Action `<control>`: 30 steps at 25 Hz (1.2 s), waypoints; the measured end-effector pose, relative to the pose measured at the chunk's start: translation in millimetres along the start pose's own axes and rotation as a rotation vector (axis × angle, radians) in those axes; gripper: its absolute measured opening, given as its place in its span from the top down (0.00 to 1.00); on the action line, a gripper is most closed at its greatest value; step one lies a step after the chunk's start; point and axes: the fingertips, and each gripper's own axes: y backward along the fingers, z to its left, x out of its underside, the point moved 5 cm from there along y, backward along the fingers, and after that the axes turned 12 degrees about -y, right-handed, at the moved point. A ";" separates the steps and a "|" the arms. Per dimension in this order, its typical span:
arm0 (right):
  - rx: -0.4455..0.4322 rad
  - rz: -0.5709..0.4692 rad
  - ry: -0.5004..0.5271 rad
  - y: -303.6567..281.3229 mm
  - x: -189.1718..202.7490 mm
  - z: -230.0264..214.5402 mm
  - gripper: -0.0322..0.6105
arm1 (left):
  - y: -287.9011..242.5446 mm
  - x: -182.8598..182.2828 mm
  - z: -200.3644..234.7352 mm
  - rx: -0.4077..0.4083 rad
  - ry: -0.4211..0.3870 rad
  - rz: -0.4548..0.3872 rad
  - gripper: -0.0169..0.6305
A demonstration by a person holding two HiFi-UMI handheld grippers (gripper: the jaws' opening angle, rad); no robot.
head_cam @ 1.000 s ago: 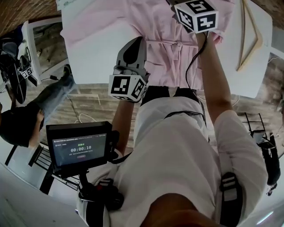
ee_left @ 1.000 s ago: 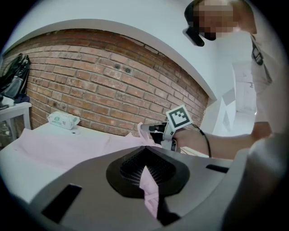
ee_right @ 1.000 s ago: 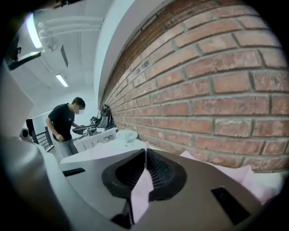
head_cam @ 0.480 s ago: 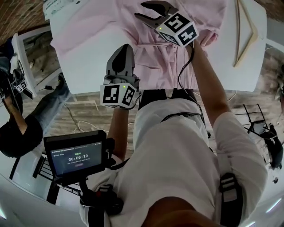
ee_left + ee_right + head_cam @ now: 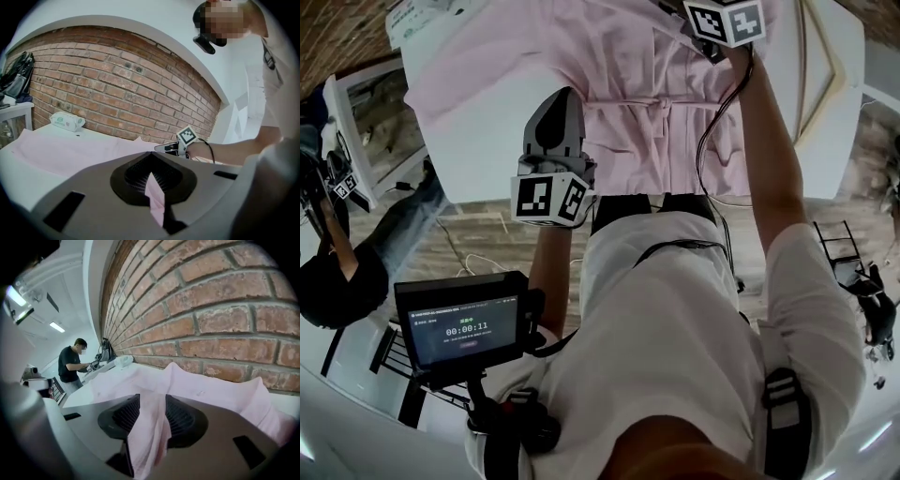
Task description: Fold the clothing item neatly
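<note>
A pink garment (image 5: 656, 84) with a tied belt lies spread on the white table (image 5: 487, 131). My left gripper (image 5: 555, 96) rests at the garment's near left part, its jaws shut with a sliver of pink cloth (image 5: 154, 199) pinched between them. My right gripper (image 5: 149, 401) is down on the far side of the garment by the brick wall; in the head view only its marker cube (image 5: 727, 19) shows at the top edge. Its jaws have just been opening and stand apart, with a raised fold of pink cloth (image 5: 147, 427) between them.
A wooden hanger (image 5: 825, 66) lies on the table's right end. A pack of wipes (image 5: 67, 121) sits at the far left corner by the brick wall (image 5: 225, 301). A timer screen (image 5: 467, 328) hangs at my chest. Another person (image 5: 70, 364) works at a distant table.
The right gripper opened above the garment, then sank onto the cloth at the far side. The garment's right part now lies flatter. The left gripper slid slightly.
</note>
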 end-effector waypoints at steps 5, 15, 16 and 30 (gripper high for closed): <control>0.045 0.103 0.033 -18.3 -3.8 -4.8 0.70 | -13.5 -4.6 -7.7 -0.007 -0.045 0.016 0.98; 0.108 0.183 0.071 -15.0 -4.1 -3.7 0.91 | -30.8 -9.8 -19.0 0.014 -0.044 0.025 0.98; 0.110 0.186 0.079 -14.4 -4.7 -2.3 0.91 | -32.2 -10.1 -19.1 0.016 -0.044 0.024 0.98; -0.086 0.079 0.333 -9.2 40.4 113.3 0.91 | -88.0 -22.0 13.9 0.016 -0.048 -0.002 0.98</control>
